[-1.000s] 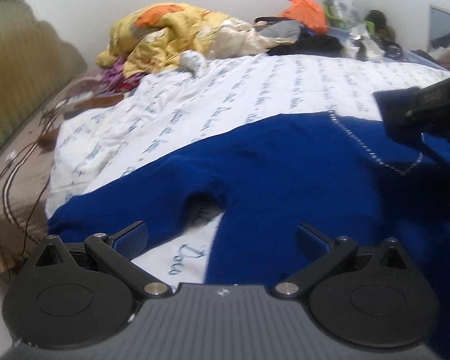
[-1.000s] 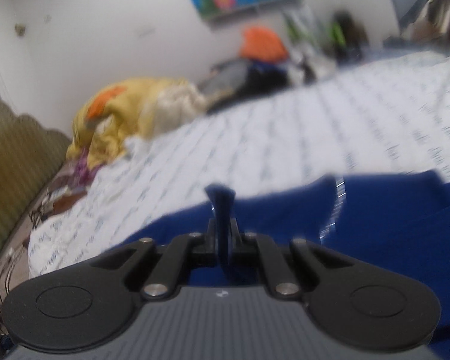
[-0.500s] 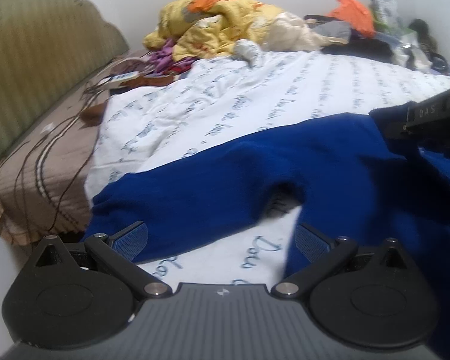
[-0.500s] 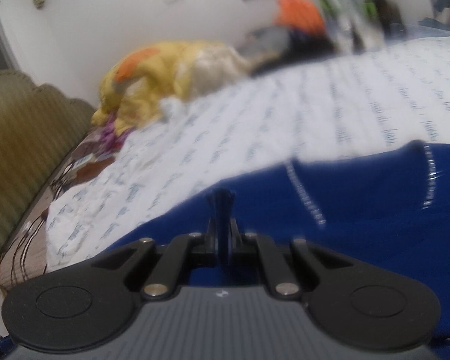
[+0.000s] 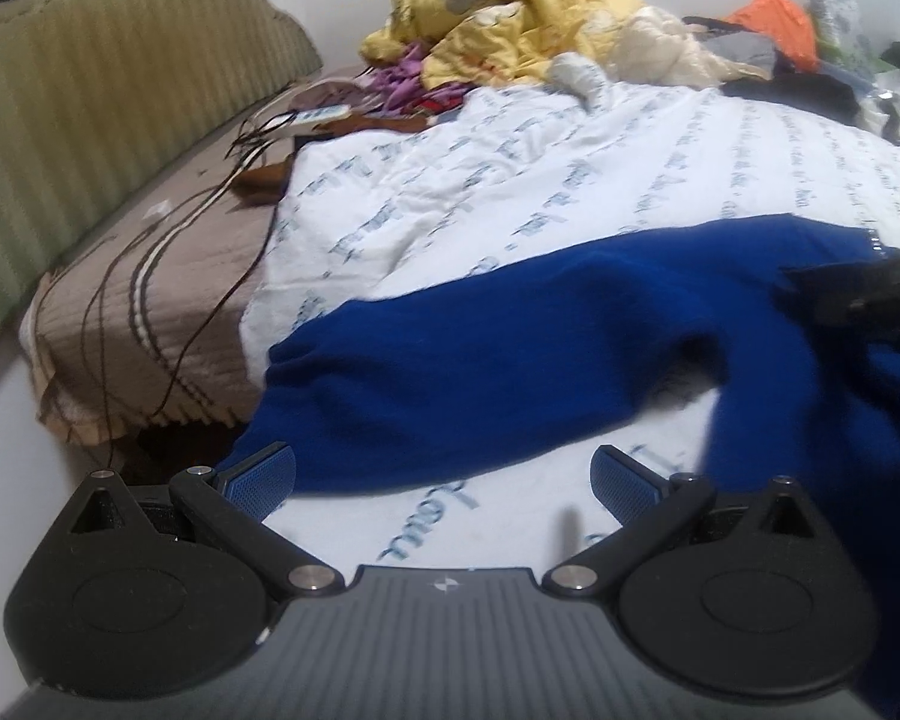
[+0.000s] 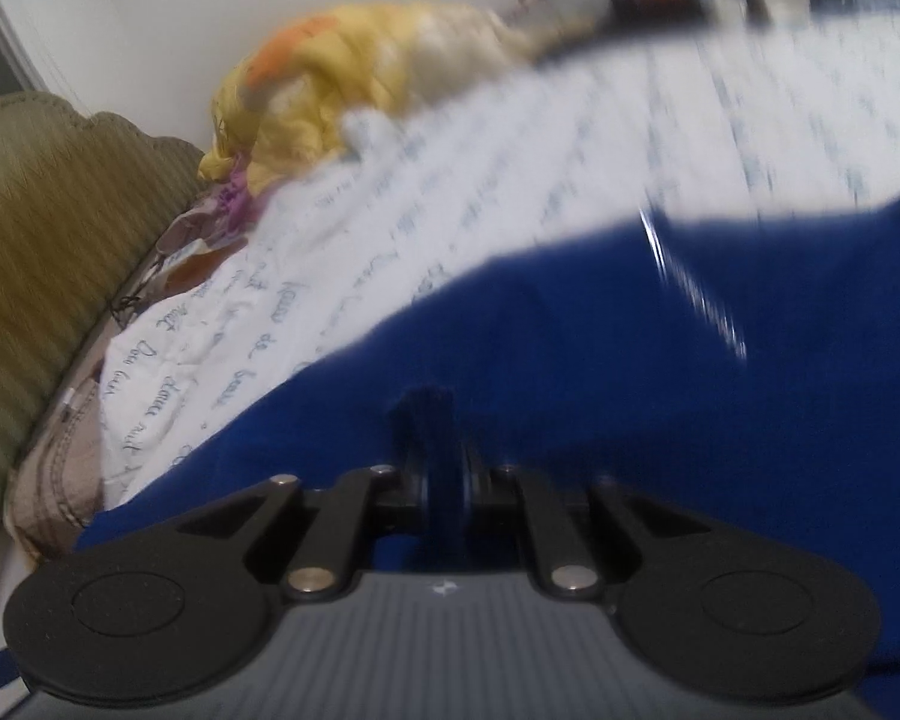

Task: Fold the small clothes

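We have the blue garment (image 5: 510, 360) spread across the white printed bedsheet (image 5: 570, 192), one long sleeve or leg trailing toward the bed's edge. We judge the fold is under way: our right tool (image 6: 432, 420) pinches a tuck of the blue cloth, its jaws nearly closed though they have just been easing apart. Our left tool (image 5: 444, 471) stands wide open and empty, just short of the trailing part; next it must reach forward and close on that edge.
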The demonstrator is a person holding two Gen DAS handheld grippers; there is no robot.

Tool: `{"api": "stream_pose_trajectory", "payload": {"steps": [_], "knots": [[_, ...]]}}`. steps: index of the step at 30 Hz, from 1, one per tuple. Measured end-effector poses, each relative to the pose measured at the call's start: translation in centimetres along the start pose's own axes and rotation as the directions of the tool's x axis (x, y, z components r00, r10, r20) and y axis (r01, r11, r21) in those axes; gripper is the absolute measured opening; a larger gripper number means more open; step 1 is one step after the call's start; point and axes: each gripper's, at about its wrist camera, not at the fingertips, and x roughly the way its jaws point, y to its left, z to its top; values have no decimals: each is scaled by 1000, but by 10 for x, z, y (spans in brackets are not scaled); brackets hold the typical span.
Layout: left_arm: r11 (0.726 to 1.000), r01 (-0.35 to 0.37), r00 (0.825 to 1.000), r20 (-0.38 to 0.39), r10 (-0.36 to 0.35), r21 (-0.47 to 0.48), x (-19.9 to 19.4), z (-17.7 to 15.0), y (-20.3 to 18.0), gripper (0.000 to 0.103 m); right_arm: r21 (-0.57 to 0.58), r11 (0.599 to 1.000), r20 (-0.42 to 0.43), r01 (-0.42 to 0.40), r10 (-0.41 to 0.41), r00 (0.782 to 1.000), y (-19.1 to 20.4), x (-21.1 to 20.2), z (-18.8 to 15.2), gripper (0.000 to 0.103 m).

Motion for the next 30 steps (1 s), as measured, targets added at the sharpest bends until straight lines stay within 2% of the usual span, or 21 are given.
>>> {"api": "stream_pose_trajectory", "payload": {"steps": [2,4,6,8,10,12,14,15,16,18,19,20,22,24,26,30], "knots": [[999,-5,1000,-18,5,-33,4,-3,10,103,10,1000,0,-14,14,1000,-2,-9,-1,22],[998,-5,1000,-31,3,-63,6,-5,19,103,-9,999,11,-35,35,999,-1,-20,-3,54],[994,3,999,-35,-7,-110,6,-6,31,103,-36,998,25,-48,49,998,1,-27,-7,74],[988,11,999,-35,-17,-156,6,-6,43,103,-68,996,12,-50,51,999,3,-26,-9,75],[975,18,999,-41,-27,-220,6,-6,58,103,-95,995,-46,-24,20,999,5,-13,-9,73],[946,55,997,-38,-71,-319,6,-7,75,102,-76,997,-9,-27,26,1000,5,-22,-9,74],[881,128,987,-31,-159,-456,9,-10,94,102,-54,996,30,-75,77,997,5,-37,-7,74],[827,181,974,-18,-225,-532,13,-12,104,102,-65,993,47,-94,97,994,7,-45,-7,74],[757,236,955,-1,-298,-609,18,-15,113,101,-87,992,63,-94,99,993,9,-52,-7,74],[630,301,913,26,-407,-716,30,-22,122,100,-133,989,88,-64,76,993,14,-64,-8,74],[583,316,898,36,-439,-749,34,-24,123,99,-151,987,92,-53,67,993,15,-68,-9,74],[554,327,892,55,-449,-766,36,-26,123,100,-161,986,91,-45,61,994,14,-72,-11,74],[508,335,892,92,-443,-794,38,-27,123,100,-158,986,87,-46,60,994,10,-78,-14,74],[425,350,881,140,-451,-835,44,-32,128,99,-141,989,81,-53,65,995,5,-82,-18,74],[349,348,884,181,-430,-870,49,-34,134,97,-127,991,80,-47,57,995,0,-85,-22,74],[199,309,910,228,-345,-930,60,-39,152,84,-108,994,83,-31,41,996,-9,-92,-26,74]]}}
